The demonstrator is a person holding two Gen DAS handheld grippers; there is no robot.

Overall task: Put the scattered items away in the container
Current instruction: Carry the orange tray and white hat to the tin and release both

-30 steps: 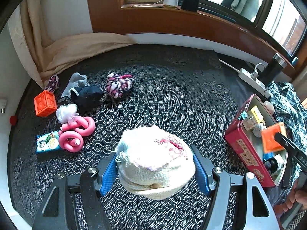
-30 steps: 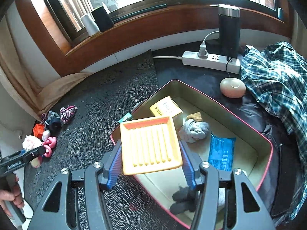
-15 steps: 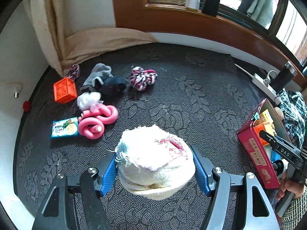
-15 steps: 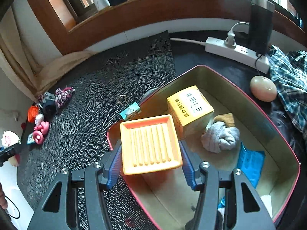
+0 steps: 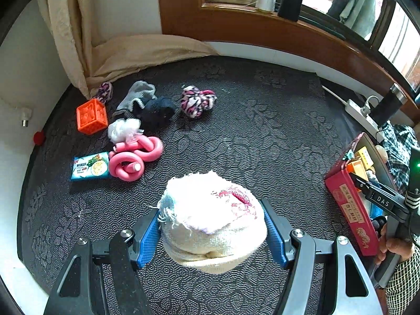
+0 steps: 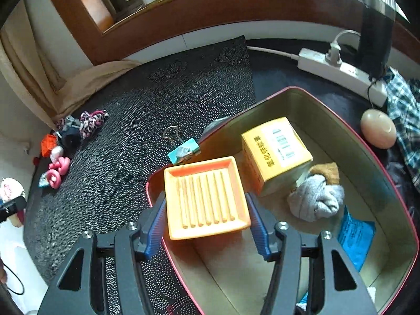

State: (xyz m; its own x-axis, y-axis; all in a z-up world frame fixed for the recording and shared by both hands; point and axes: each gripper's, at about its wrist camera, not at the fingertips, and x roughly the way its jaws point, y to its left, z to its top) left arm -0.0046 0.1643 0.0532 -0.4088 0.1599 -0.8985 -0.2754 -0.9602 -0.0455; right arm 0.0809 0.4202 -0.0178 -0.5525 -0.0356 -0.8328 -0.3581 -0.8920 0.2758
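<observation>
The orange ridged soap tray (image 6: 206, 197) is square and shallow, held level over the near corner of the red tin (image 6: 388, 183). A yellow box (image 6: 275, 155), grey sock ball (image 6: 316, 199) and blue packet (image 6: 355, 236) lie inside. The right gripper (image 6: 206, 220) clamps the tray's sides. The left gripper (image 5: 211, 232) grips a cream sock ball (image 5: 212, 220) above the dark mat (image 5: 262, 136).

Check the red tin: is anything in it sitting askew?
Yes. The yellow box in the red tin is tilted, one corner propped on the grey sock ball. Nothing looks spilled or damaged.
</observation>
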